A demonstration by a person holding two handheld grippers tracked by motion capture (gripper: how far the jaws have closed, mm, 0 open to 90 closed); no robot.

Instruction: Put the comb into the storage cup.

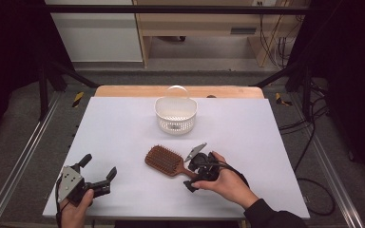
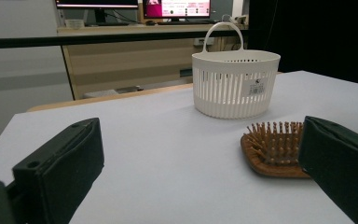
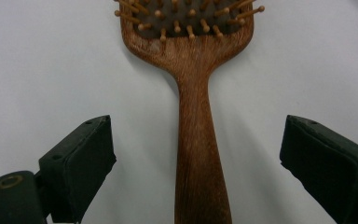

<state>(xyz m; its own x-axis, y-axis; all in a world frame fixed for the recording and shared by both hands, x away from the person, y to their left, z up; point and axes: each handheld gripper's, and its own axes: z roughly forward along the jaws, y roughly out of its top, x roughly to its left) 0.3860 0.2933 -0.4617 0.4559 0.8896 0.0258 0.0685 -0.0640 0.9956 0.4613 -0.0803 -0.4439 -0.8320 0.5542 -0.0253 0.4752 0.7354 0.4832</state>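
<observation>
Resting at the near left corner of the white rectangular table top, the left gripper sits in a person's hand with its two black jaws spread apart and nothing between them. To its right, near the front edge, the person's other hand holds the right gripper, its jaws also released and spread wide. In the right gripper view the handle of the brown wooden paddle hairbrush runs straight up between those jaws, with white table showing on both sides, so the pads are not touching it.

The hairbrush lies flat on the table just in front of centre, bristles up, its oval head pointing away to the left and its narrow handle towards the right gripper. The head carries rows of pale wooden pins with rounded tips set in a dark cushion; the wood is reddish brown with visible grain.

Farther back, well apart from the brush, a white slatted plastic basket with an arched handle stands upright near the far edge. The stretch of table between brush and basket lies open. Beyond the table is a light wooden cabinet
</observation>
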